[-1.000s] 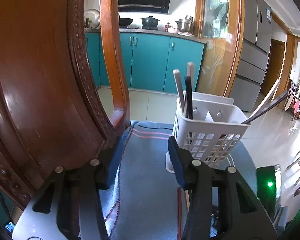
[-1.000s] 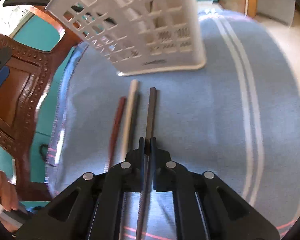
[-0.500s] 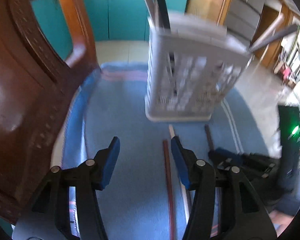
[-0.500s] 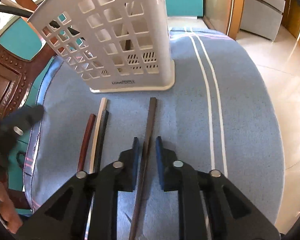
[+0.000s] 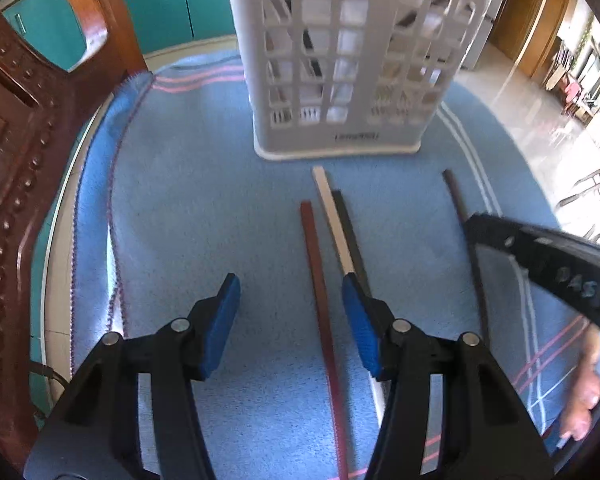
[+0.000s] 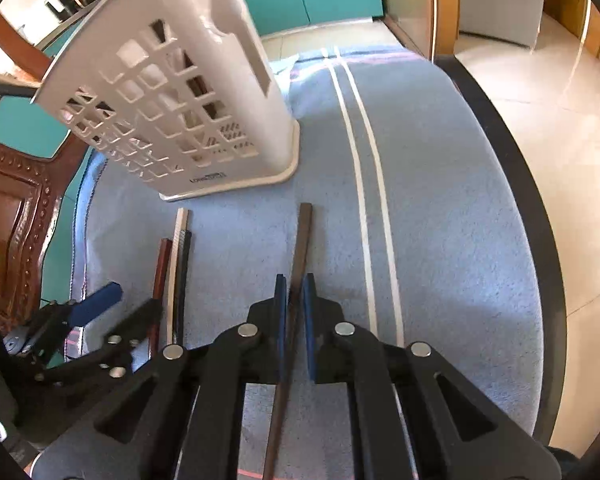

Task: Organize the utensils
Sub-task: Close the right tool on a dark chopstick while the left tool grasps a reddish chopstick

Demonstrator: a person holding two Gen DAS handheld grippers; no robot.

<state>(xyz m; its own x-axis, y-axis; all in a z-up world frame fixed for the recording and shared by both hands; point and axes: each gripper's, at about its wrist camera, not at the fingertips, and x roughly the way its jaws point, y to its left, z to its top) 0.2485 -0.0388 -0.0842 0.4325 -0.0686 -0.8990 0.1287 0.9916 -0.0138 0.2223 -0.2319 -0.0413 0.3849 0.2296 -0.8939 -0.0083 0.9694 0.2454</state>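
Brown chopstick [image 6: 300,256] lies between the narrowly parted right hand-held gripper [image 6: 295,304]; clench squarely before lifting toward basket [image 6: 188,92]. Left hand-held gripper [image 5: 290,308]: released.

The white basket's [image 5: 352,60] top is cut off, and the chopsticks inside it [image 6: 198,86] show only through slots.

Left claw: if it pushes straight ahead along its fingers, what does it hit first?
Probably the white utensil basket standing straight ahead on the blue cloth. The open left claw straddles the reddish chopstick, which lies along its line rather than across it. Depth is uncertain through the fisheye.
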